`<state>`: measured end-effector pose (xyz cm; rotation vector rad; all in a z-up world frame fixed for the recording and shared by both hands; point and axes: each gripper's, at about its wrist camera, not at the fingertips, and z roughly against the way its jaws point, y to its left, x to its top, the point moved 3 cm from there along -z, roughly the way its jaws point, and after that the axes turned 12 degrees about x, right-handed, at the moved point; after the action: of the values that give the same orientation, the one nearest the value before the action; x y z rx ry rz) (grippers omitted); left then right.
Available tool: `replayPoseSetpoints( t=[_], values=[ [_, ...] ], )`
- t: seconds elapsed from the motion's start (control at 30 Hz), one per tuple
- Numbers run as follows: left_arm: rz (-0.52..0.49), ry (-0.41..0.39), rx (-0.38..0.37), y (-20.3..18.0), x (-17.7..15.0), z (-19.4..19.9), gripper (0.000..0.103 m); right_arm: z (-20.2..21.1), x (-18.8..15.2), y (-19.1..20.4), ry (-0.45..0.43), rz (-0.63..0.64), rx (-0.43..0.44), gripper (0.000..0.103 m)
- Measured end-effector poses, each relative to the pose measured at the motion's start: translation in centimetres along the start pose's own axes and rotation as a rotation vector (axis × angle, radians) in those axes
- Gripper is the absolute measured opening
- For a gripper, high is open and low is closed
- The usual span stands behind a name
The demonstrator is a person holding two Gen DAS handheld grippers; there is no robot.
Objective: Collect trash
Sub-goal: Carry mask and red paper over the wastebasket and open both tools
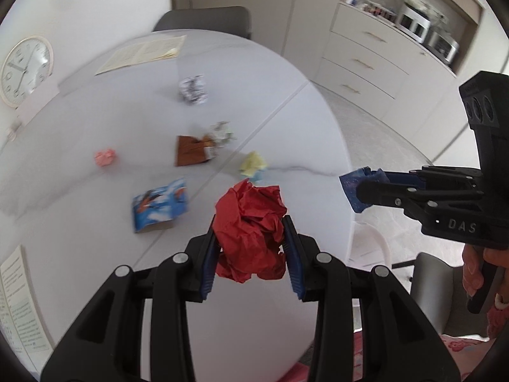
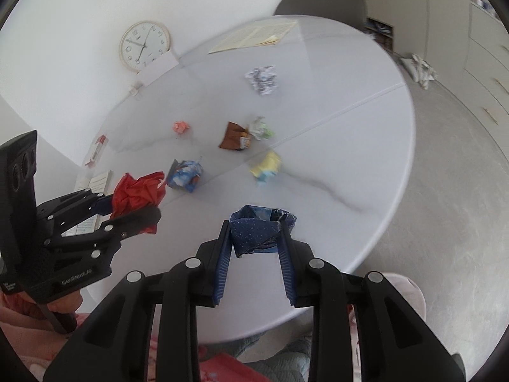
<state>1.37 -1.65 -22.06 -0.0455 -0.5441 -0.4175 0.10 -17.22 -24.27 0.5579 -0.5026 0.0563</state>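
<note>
My left gripper [image 1: 251,226] is shut on a crumpled red paper ball [image 1: 249,232], held above the round white table [image 1: 95,197]; it also shows in the right wrist view [image 2: 140,191]. My right gripper [image 2: 256,226] is shut on a dark blue speckled paper scrap [image 2: 261,226], seen from the side in the left wrist view [image 1: 356,187]. On the table lie a blue printed wrapper [image 1: 160,203], a brown wrapper [image 1: 192,151], a yellow wad [image 1: 253,165], a pink wad [image 1: 105,157], a white-green wad [image 1: 222,132] and a black-and-white crumpled paper [image 1: 192,90].
A cream document [image 1: 143,52] lies at the table's far side, by a dark chair [image 1: 203,19]. A wall clock [image 1: 25,70] leans at the left. Drawers and shelves [image 1: 366,60] stand at the right. Papers [image 1: 19,302] lie at the near left edge.
</note>
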Motion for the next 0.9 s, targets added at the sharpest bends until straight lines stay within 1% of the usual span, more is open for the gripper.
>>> replayPoseSetpoints(
  t=[0.07,0.23,0.37,0.5,0.63,0.7,0.73,0.77,0.83,0.9],
  values=[
    [-0.040,-0.007,-0.019,-1.9,0.1,0.3,0.037,1.9,-1.4,-0.9,-0.022,-0.031,-0.021,0.029],
    [-0.118,-0.022,-0.059,-6.0,0.3,0.7,0.037,4.9,-4.0,-3.2,-0.068,-0.099,-0.065,0.029],
    [-0.166,-0.025,-0.074,-8.5,0.2,1.0,0.037,6.1,-6.0,-5.6,-0.079,-0.154,-0.097,0.029],
    [-0.211,-0.013,-0.083,-10.6,-0.3,0.9,0.037,5.1,-9.7,-10.3,-0.029,-0.257,-0.144,0.030],
    [-0.266,0.010,-0.094,-12.7,-1.0,0.7,0.037,1.9,-14.5,-15.3,0.070,-0.378,-0.173,0.031],
    [-0.292,0.018,-0.096,-13.7,-1.3,0.6,0.037,0.8,-16.4,-16.9,0.101,-0.419,-0.182,0.034],
    [-0.301,0.020,-0.097,-14.2,-1.5,0.5,0.037,0.3,-17.2,-17.6,0.114,-0.438,-0.184,0.043],
    [-0.314,0.025,-0.097,-14.8,-1.6,0.5,0.037,-0.1,-18.0,-18.3,0.123,-0.462,-0.187,0.057],
    [-0.329,0.032,-0.097,-15.8,-1.8,0.4,0.037,0.3,-19.6,-19.1,0.123,-0.483,-0.207,0.072],
    [-0.344,0.041,-0.105,-16.9,-2.1,0.2,0.037,1.2,-20.2,-19.3,0.114,-0.489,-0.222,0.077]
  ],
)
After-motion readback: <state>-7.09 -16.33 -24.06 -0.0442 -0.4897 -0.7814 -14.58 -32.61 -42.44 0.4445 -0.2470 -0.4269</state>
